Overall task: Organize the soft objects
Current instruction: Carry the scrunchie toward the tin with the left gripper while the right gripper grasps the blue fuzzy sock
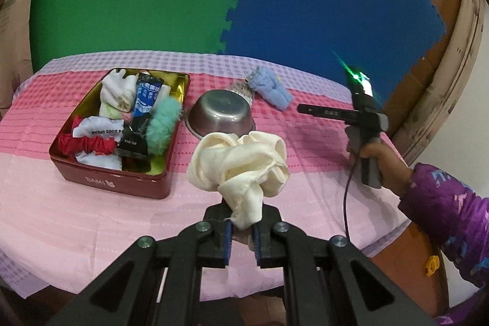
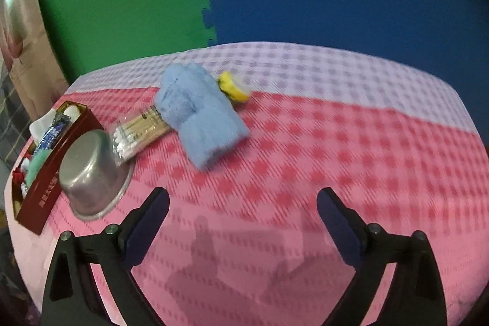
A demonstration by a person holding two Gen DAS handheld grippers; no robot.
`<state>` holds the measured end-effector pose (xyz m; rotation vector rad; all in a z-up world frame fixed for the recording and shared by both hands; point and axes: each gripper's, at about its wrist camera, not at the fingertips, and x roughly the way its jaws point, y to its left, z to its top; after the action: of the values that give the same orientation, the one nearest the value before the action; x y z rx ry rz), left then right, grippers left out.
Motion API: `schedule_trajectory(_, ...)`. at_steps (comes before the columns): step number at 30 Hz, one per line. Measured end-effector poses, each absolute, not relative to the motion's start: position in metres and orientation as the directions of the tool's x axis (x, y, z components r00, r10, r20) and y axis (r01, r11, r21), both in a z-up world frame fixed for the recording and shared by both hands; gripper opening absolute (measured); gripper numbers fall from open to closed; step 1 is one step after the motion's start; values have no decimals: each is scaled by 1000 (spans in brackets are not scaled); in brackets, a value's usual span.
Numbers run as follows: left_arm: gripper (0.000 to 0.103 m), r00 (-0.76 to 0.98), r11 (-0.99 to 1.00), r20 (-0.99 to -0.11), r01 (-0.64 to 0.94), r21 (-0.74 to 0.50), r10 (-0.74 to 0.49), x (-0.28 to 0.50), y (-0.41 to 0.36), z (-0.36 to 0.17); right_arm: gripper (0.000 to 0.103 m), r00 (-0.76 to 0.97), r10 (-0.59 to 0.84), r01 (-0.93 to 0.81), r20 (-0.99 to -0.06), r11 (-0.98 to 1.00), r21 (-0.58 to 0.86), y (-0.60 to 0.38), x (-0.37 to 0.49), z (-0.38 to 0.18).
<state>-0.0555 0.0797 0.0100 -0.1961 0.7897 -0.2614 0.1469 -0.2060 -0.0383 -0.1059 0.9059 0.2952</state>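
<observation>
Pinching the cream cloth at lower centre, the left tongs next need the red tin at middle left (right tongs spread, empty).

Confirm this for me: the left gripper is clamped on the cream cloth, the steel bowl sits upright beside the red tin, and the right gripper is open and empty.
One detail is wrong: the steel bowl lies upside down, base up, as the left wrist view shows. The rest holds: left gripper clamped on the cream cloth, bowl beside the red tin, right gripper open and empty.
</observation>
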Motion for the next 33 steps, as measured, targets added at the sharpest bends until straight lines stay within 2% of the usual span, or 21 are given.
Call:
schedule_trajectory(11,10,698,943,-645,144,-301,-312,-50,97,18,95,530,227,-384,-817,923,7,-164,201,-46)
schedule_trajectory(14,11,689,942,-654,135,-307,-312,-45,102,12,82,515,217,-393,-829,919,-4,-155,212,-52)
schedule_trajectory(17,11,686,941,-659,125,-314,-310,-45,104,9,81,493,188,-396,-849,918,-27,-146,221,-61)
schedule_trajectory(18,11,685,942,-660,122,-312,-308,-45,105,8,76,492,181,-396,-852,918,-34,-144,222,-63)
schedule_trajectory(19,11,686,944,-662,118,-309,-302,-46,106,9,66,488,169,-391,-856,919,-42,-142,223,-66)
schedule_trajectory(20,11,686,944,-662,115,-309,-301,-46,107,9,32,476,157,-386,-865,921,-45,-141,224,-68)
schedule_trajectory(22,11,688,943,-660,109,-315,-301,-46,109,10,21,485,150,-374,-862,926,-49,-142,220,-66)
schedule_trajectory(25,11,697,945,-656,96,-313,-288,-50,112,14,20,494,195,-364,-847,931,2,-152,195,-53)
schedule_trajectory(27,11,708,944,-646,90,-317,-285,-55,115,17,20,495,275,-354,-824,930,98,-168,163,-41)
schedule_trajectory(31,11,724,947,-636,72,-313,-265,-66,123,23,20,520,270,-316,-810,942,111,-195,94,-34)
schedule_trajectory(33,11,727,953,-641,60,-298,-246,-72,128,26,20,547,213,-295,-809,954,52,-205,64,-36)
